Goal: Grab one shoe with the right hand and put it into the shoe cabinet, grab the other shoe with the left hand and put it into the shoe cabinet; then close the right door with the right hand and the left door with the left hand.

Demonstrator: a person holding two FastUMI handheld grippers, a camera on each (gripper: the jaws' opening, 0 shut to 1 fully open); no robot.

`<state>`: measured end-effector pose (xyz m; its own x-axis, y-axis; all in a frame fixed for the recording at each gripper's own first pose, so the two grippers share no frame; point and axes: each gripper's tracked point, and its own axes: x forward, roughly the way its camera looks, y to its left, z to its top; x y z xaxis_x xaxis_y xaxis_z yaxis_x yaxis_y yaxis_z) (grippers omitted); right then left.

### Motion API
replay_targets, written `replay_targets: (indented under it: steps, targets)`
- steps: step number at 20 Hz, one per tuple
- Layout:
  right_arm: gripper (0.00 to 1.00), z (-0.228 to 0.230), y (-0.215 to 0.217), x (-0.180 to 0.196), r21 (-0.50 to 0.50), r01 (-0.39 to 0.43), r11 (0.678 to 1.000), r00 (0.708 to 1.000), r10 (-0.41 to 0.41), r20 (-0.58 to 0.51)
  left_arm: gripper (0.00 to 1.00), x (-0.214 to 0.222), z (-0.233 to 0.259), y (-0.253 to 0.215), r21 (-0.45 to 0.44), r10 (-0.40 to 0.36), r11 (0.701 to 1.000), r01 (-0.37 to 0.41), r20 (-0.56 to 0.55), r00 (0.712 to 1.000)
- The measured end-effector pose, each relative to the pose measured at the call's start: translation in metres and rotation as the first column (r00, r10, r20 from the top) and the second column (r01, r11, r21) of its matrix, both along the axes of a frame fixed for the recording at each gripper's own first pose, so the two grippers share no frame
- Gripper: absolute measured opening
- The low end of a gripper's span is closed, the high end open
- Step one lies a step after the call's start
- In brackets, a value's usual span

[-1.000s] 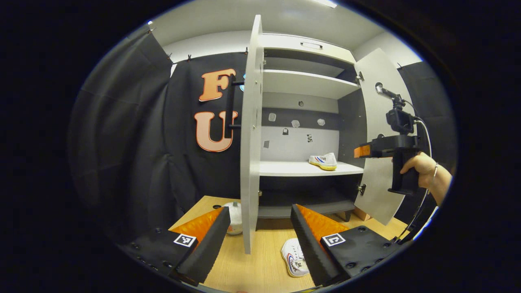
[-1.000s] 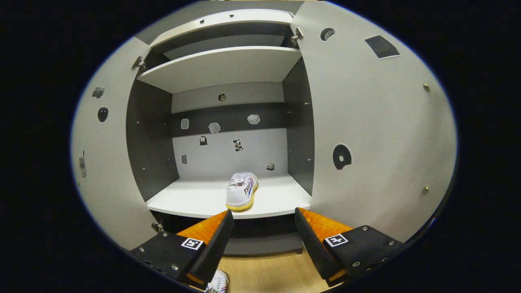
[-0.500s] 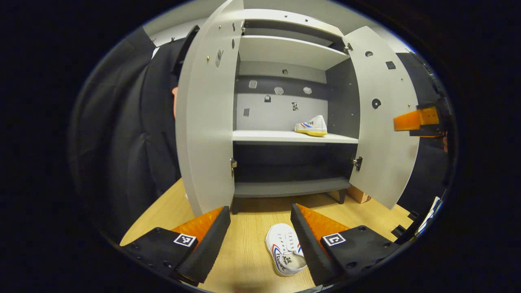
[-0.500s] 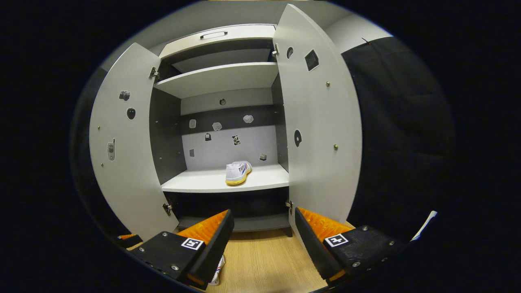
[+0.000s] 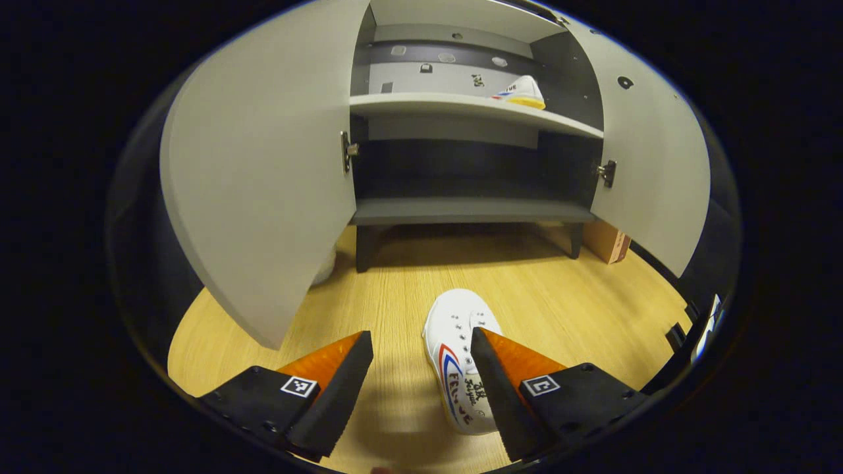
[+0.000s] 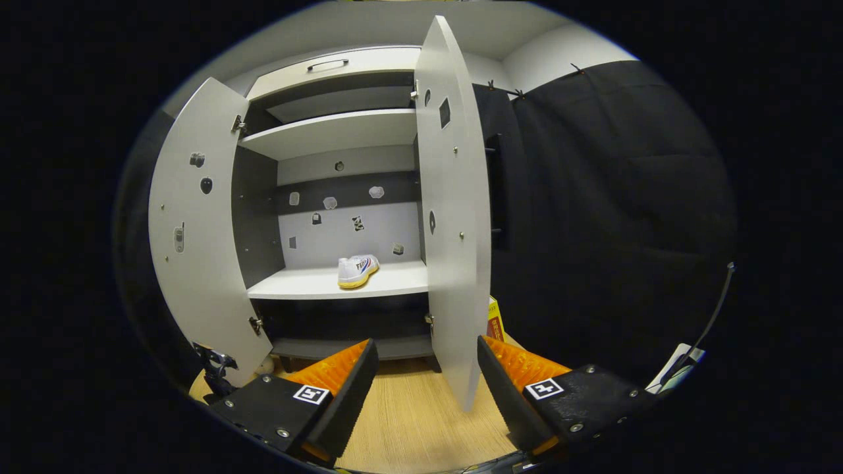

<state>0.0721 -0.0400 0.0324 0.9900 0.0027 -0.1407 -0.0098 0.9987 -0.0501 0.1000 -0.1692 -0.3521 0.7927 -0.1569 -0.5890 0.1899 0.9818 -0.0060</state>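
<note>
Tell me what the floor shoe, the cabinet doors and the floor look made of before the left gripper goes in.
Shoe on the floor: likely white canvas, matte, stitched, with eyelets. Left door and right door: probably laminated board, smooth flat pale grey. Floor: wood-look laminate, printed grain.

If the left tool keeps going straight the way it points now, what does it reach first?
Probably the wooden floor, just left of the white shoe beside its right finger; depth is unclear.
</note>
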Motion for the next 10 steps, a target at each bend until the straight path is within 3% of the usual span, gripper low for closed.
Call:
replay_targets:
  steps: [7,10]
  targets:
    - [0.93,-0.017,-0.028,-0.009,0.014,0.026,1.0,0.999,-0.025,-0.048,0.98,-0.011,-0.059,-0.005,0.025,-0.028,0.999,0.032,-0.136,0.99]
    - [0.93,-0.022,-0.034,-0.006,0.024,0.032,0.999,0.998,-0.03,-0.063,0.97,-0.011,-0.07,-0.011,-0.006,-0.028,1.0,0.027,-0.176,0.984]
